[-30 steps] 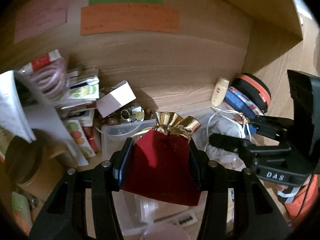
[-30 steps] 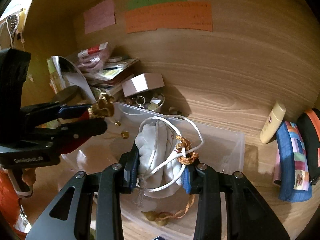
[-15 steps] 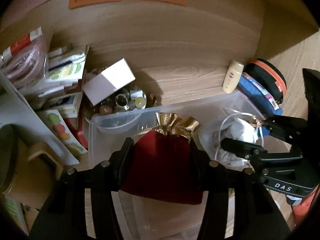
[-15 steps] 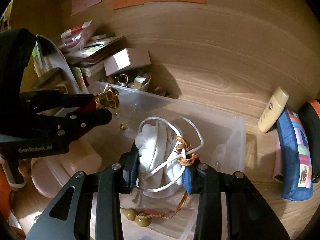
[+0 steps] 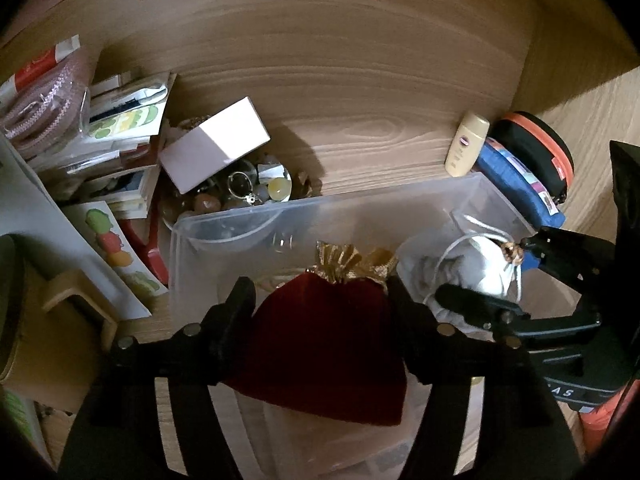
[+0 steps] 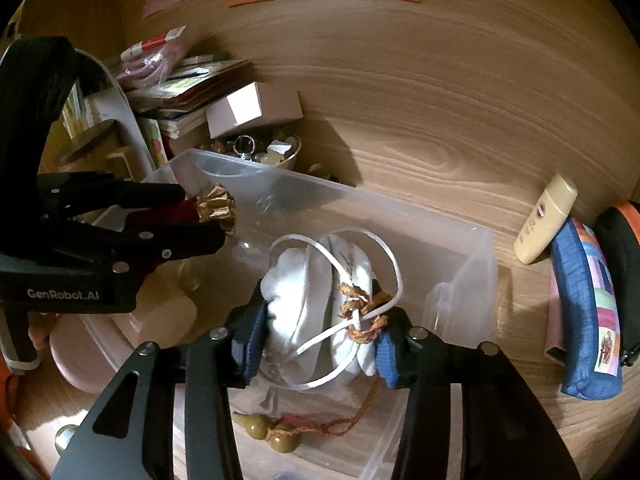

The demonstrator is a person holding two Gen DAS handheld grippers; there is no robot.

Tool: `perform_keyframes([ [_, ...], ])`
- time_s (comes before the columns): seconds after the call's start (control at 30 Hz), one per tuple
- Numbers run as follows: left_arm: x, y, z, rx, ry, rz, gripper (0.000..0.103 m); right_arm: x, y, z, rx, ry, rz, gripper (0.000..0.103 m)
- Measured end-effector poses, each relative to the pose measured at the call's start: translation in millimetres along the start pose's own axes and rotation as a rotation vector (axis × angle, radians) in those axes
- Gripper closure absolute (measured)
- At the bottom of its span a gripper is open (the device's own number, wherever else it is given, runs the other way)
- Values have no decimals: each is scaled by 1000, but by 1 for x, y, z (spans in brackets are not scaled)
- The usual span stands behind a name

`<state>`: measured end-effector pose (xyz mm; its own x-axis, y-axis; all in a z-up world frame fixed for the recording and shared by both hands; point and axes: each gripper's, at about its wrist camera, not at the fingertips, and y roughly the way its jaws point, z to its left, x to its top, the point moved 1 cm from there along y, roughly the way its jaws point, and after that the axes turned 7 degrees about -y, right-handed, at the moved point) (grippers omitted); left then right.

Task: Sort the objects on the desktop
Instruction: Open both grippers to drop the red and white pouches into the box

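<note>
1. While both claws hang over the clear bin (image 6: 460, 264), each is loaded: left gripper (image 5: 320, 308) is clamped on the red velvet pouch (image 5: 324, 344), right gripper (image 6: 320, 332) is clamped on the white drawstring pouch (image 6: 320, 280).
2. Red pouch sits between the left fingers, gold ruffled neck (image 5: 352, 258) poking out ahead of the tips. From the right wrist view the same gold neck (image 6: 216, 206) is off to the left of the right claw, over the bin's near-left part.
3. White pouch: cord (image 6: 380, 248) loops out ahead of the right fingers. Orange twine (image 6: 360, 312) is knotted right at the right-hand pad and trails down below the claw to the gourd charms (image 6: 268, 432) lying in the bin.
4. Risk: on release the cord or twine may snag on a pad, so the pouch drags back out with the claw.
5. Risk: the two claws are near each other over one bin; the cord loop could catch the left fingers.
6. Risk: the trinket bowl (image 5: 240, 196) and small white box (image 5: 216, 148) sit just past the bin's far wall; overshoot would knock them.
</note>
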<state>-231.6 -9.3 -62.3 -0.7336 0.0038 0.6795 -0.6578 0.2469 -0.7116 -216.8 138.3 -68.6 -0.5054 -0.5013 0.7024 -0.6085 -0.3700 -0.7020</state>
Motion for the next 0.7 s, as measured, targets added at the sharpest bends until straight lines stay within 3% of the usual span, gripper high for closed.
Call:
perform_keyframes([
  [0.13,-1,-2,-1,5,7,-11,27,-1,-2,0,12,0,-6,51],
  [0.27,-1,-5,-1,1,9,-22,25,0,-9,-1,-18,7,-36,23],
  [0.53,0,-13,1,-19,-3,-41,12,0,-7,-3,-43,10,-32,21],
  [0.7,0,-17,2,-34,-17,-41,11,1,-8,-2,-33,28,-33,17],
])
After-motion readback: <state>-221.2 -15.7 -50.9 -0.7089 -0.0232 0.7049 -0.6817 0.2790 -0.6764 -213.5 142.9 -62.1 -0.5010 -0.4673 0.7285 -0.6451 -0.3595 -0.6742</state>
